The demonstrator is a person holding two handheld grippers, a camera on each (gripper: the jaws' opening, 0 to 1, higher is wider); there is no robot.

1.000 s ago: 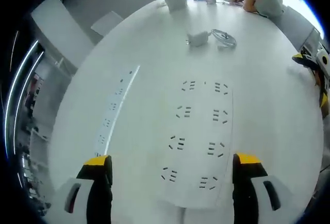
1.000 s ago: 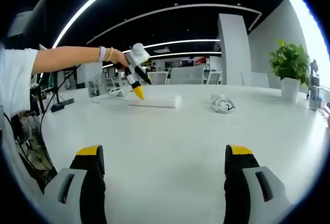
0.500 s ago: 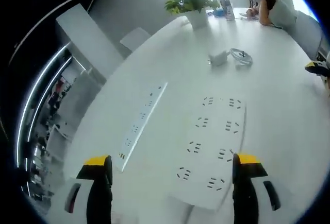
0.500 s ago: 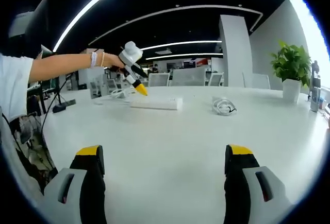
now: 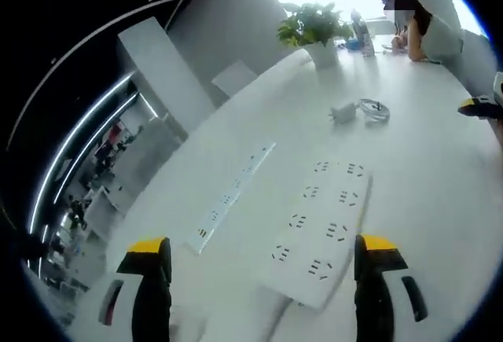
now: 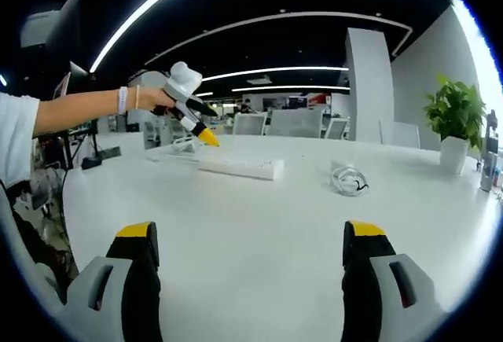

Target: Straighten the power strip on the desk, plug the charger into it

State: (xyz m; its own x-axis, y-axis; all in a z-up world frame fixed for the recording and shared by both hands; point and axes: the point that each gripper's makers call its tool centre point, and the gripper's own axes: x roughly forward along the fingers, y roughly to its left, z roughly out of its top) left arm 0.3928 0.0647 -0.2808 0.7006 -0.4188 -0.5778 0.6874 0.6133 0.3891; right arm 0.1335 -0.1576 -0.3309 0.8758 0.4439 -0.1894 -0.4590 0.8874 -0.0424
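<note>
Between the left gripper (image 5: pixel 261 279)'s wide-spread, empty fingers lies a white power strip (image 5: pixel 314 232) on the worktop (image 5: pixel 424 177); charger (image 5: pixel 343 112) well beyond. Right gripper (image 6: pixel 251 267) fingers likewise apart, empty.

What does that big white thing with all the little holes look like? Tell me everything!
The wide power strip is a flat white plastic slab with two rows of dark socket slots. It lies flat on the white desk, slanted in the left gripper view, beside a narrower strip. Nothing is plugged in. The left gripper hovers open above its near end; touching cannot be told.
</note>
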